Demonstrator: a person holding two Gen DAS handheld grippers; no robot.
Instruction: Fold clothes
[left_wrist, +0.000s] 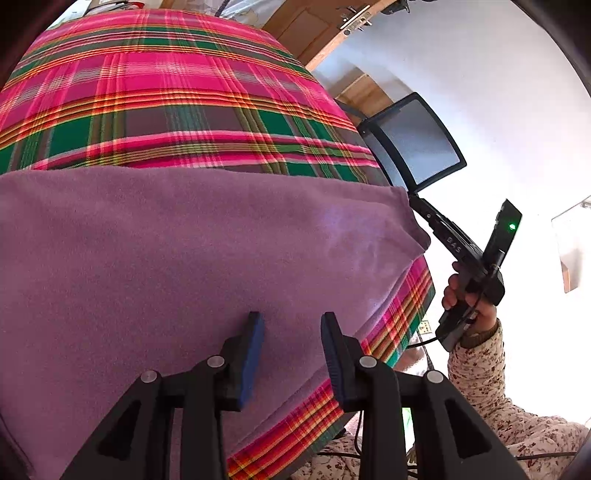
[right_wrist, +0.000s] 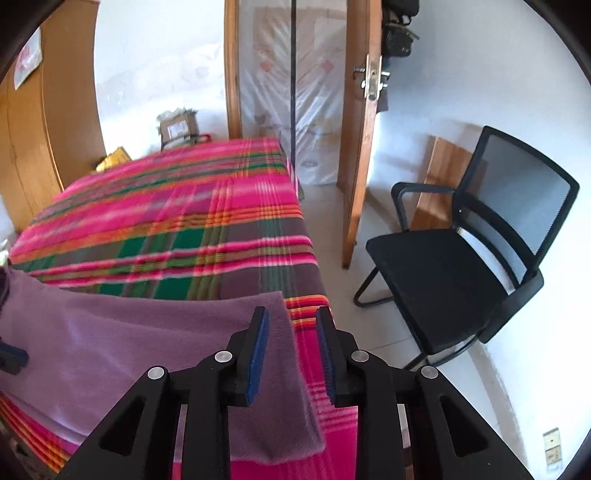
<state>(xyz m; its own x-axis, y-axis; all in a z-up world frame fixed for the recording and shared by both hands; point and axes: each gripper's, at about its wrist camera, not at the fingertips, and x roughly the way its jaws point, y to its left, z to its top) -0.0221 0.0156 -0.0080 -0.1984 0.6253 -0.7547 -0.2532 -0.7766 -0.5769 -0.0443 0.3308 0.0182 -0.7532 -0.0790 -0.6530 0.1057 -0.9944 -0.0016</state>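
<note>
From the left wrist view, the left gripper tilts downward over a purple garment spread flat on the near part of a bed covered with a pink, green and orange plaid blanket. Its jaws stand apart with nothing between the blue pads; they sit above the cloth's near right portion, released. To the right, off the bed's edge, a hand in a floral-patterned sleeve grips the handle of the right gripper's body, which slopes toward the garment's far right corner; the tips are hidden behind the cloth in this view.

From the right wrist view, the right gripper angles downward over the right edge of the purple garment. Its jaws are parted, the left pad over the cloth, the right one over bare plaid blanket; nothing is clamped. A black mesh chair stands on the floor to the right, near an open wooden door.
</note>
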